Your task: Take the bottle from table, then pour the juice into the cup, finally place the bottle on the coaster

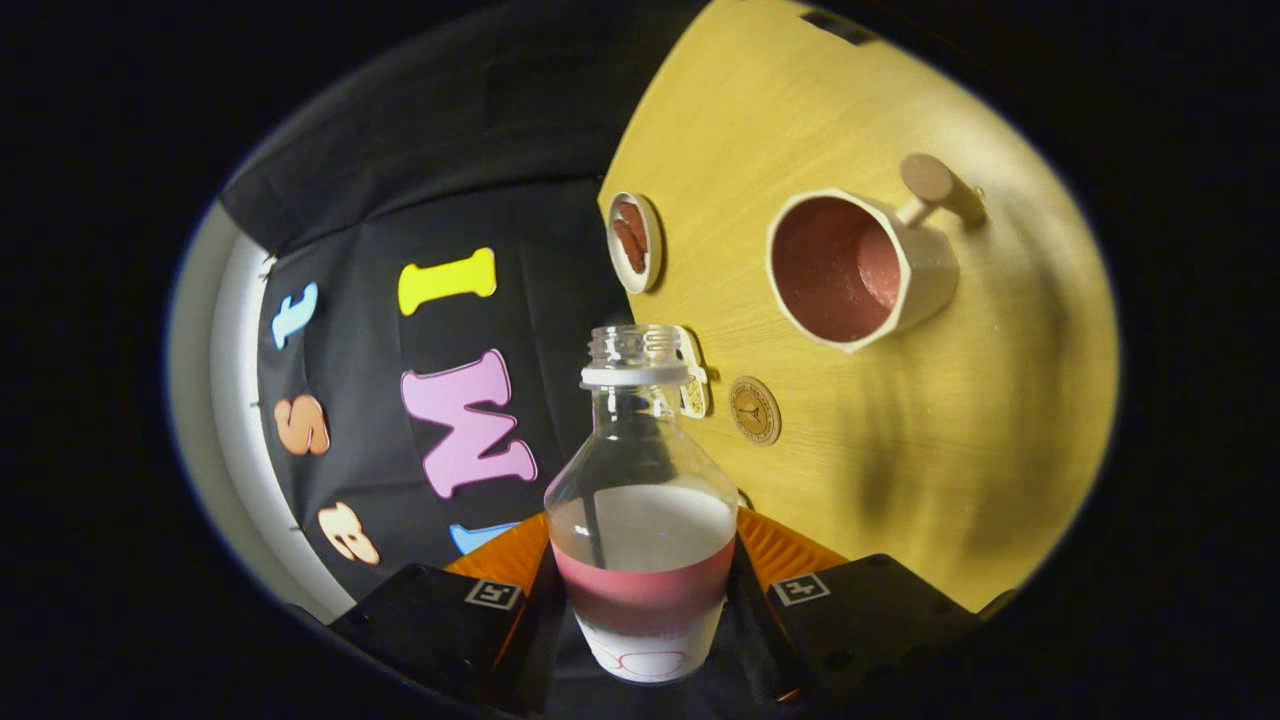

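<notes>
The gripper (642,600) squeezes both sides of the clear, round-bellied bottle (640,500), open on top and tipped over the smooth wooden table (900,480), past a small round coaster (634,241) and a cup (860,265) with a peg handle.

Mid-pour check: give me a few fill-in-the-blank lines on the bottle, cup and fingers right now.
1. The gripper fingers are shut on the clear plastic ____.
2. The bottle has no ____ on its neck.
3. The cream mug with the wooden handle has a ____ interior.
4. The mug stands on the ____ table.

Missing: bottle; cap; pink; wooden
</notes>
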`<state>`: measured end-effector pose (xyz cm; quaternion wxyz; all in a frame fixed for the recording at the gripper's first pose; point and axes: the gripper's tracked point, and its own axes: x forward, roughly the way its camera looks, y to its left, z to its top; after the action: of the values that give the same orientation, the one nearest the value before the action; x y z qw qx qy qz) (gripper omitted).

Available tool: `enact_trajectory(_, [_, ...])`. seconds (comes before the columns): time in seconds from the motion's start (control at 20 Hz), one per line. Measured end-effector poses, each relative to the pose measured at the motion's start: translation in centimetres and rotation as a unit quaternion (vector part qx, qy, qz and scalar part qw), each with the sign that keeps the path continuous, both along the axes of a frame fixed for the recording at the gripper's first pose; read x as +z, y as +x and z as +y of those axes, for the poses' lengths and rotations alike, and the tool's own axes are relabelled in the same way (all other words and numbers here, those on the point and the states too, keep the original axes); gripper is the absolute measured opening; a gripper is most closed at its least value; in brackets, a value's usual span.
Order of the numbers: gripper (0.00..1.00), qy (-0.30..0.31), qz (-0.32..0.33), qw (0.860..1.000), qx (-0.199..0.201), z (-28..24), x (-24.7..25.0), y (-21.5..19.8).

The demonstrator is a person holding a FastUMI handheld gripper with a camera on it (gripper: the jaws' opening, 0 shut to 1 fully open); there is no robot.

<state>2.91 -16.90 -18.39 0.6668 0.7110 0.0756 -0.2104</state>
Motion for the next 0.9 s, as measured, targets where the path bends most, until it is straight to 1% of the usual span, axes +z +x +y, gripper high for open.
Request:
enact_trajectory(0.1, [0.75, -0.075, 0.007, 0.997, 0.022, -0.5, 0.5, -0.5])
enact_trajectory(0.2, [0.75, -0.151, 0.017, 0.987, 0.050, -1.0, 1.3, -0.8])
enact_trajectory(0.25, [0.75, -0.191, 0.024, 0.979, 0.063, -1.3, 1.5, -1.2])
enact_trajectory(0.35, [0.75, -0.273, 0.040, 0.957, 0.083, -2.4, 2.3, -1.8])
enact_trajectory(0.45, [0.75, -0.350, 0.051, 0.931, 0.094, -3.6, 3.7, -1.8])
enact_trajectory(0.55, [0.75, -0.416, 0.049, 0.904, 0.090, -4.8, 6.6, -2.0])
enact_trajectory(0.65, [0.75, -0.476, 0.041, 0.874, 0.085, -5.2, 9.8, -1.2])
enact_trajectory(0.8, [0.75, -0.562, 0.023, 0.821, 0.093, -4.1, 14.7, -0.1])
enact_trajectory(0.9, [0.75, -0.604, 0.011, 0.790, 0.104, -3.0, 17.1, 0.7])
